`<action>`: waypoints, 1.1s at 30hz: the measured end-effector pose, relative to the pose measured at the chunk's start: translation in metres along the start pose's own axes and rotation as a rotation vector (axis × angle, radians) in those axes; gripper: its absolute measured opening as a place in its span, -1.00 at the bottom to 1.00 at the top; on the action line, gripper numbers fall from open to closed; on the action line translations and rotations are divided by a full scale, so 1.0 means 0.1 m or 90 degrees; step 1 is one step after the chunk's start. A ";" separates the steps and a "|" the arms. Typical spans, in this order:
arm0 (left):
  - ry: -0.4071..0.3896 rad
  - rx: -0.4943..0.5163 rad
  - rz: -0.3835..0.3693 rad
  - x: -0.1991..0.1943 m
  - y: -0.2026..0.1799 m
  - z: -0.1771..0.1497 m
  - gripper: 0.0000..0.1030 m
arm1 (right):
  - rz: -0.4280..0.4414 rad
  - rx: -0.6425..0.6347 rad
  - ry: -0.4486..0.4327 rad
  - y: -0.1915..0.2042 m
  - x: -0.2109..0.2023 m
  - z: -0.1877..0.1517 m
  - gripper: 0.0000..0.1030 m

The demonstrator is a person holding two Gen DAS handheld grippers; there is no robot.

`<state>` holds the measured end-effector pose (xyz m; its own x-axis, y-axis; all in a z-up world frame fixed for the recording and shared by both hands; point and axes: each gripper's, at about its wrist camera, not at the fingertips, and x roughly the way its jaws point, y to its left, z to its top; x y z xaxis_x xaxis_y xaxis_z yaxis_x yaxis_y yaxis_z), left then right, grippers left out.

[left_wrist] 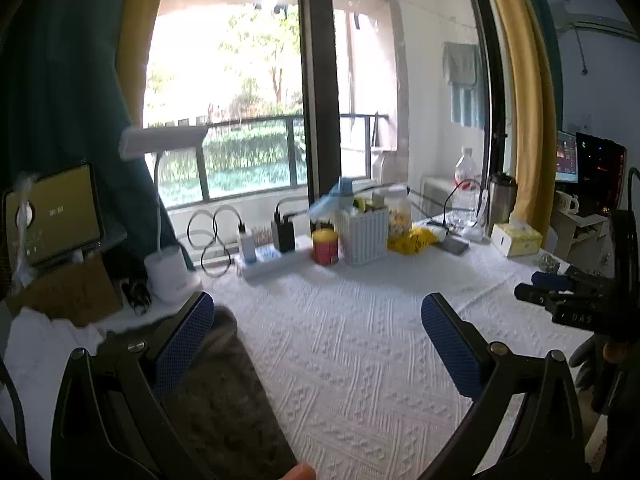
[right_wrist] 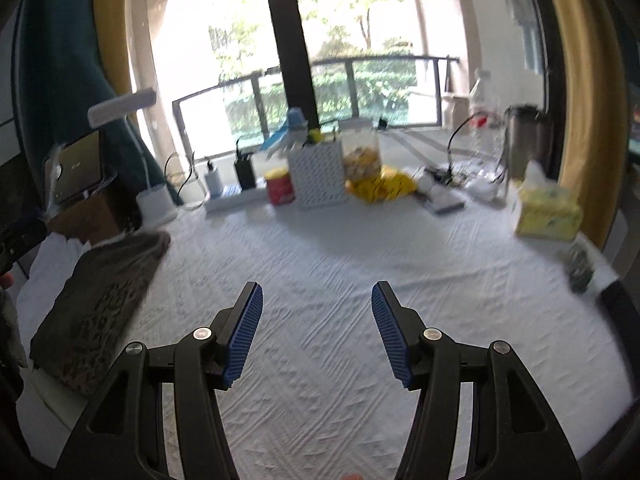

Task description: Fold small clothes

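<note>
L wrist view: grey cloth (left_wrist: 224, 392) is seen lying flat on white tablecloth (left_wrist: 360, 352), at the table's left side, under and just beside the left finger pad (left_wrist: 182, 346). It is judged soft, light, limp, w/ a nubbly grip-friendly surface; a corner or edge pinch is judged best, as a mid-panel pinch would bunch it. L gripper (left_wrist: 316, 340) is released, jaws wide, nothing held, tilted slightly down above table. R gripper (left_wrist: 560, 296) is glimpsed at right edge.

R wrist view: cloth (right_wrist: 100, 300) lies far left, well apart from R gripper (right_wrist: 318, 328). Jaws are spread, empty, hovering over bare tablecloth (right_wrist: 340, 248) mid-table. Clutter at rear is clear of the work area.
</note>
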<state>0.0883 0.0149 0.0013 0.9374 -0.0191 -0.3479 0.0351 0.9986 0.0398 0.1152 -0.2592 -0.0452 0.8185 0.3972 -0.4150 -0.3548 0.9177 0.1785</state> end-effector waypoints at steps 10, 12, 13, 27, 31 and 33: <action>-0.139 0.002 0.020 -0.37 -0.04 0.29 0.98 | -0.036 -0.043 -0.086 0.04 -0.35 0.36 0.17; -0.156 -0.002 0.029 -0.41 -0.03 0.34 0.98 | -0.039 -0.051 -0.117 0.08 -0.45 0.42 0.17; -0.163 -0.004 0.034 -0.43 -0.02 0.35 0.98 | -0.038 -0.052 -0.128 0.09 -0.50 0.44 0.17; -0.243 -0.057 0.069 -0.82 0.18 0.43 0.98 | -0.041 -0.111 -0.247 0.42 -1.03 0.78 0.17; -0.278 -0.073 0.085 -0.94 0.26 0.42 0.98 | -0.033 -0.132 -0.257 0.53 -1.08 0.87 0.17; -0.288 -0.079 0.096 -0.97 0.31 0.42 0.98 | -0.040 -0.132 -0.269 0.57 -1.13 0.91 0.17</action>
<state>0.0133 0.0452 0.0754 0.9863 0.1345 0.0957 -0.1289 0.9896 -0.0632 0.0436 -0.2514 0.0931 0.9382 0.3458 -0.0118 -0.3460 0.9376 -0.0357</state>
